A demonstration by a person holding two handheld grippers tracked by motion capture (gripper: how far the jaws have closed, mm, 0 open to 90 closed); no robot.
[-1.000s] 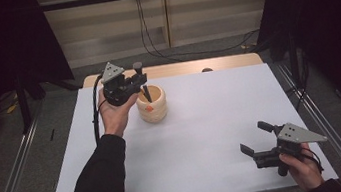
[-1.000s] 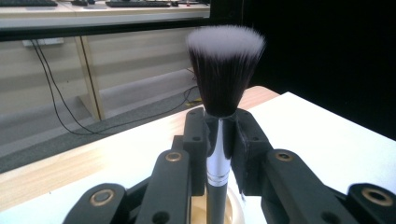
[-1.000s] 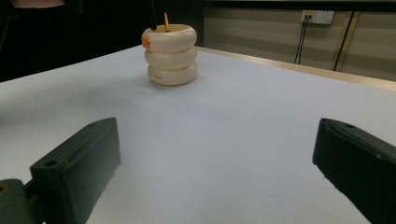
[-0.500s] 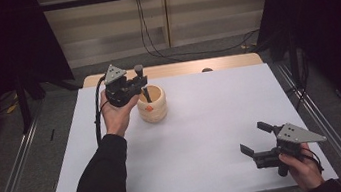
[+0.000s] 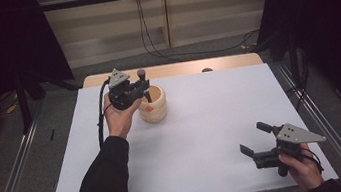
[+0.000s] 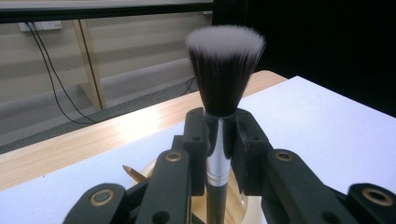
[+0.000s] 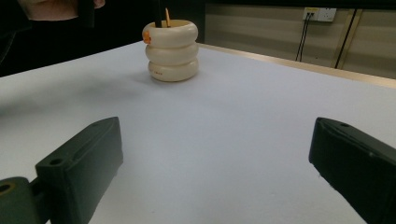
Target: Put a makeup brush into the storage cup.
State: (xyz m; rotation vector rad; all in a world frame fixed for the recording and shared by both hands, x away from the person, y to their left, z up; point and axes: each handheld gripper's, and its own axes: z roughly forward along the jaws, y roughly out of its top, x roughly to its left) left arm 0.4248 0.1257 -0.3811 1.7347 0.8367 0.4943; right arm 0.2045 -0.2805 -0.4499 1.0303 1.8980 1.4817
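While my left tongs (image 6: 219,154) clench the makeup brush (image 6: 223,79) upright, handle pointing down into the ringed holder (image 5: 153,104), right tongs (image 5: 257,139) rest released, far off.

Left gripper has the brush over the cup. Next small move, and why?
Probably lower the brush straight down until it stands in the cup, then open. The left gripper is shut on its handle, bristles up, the lower end already inside the rim. The right gripper sits open, far off.
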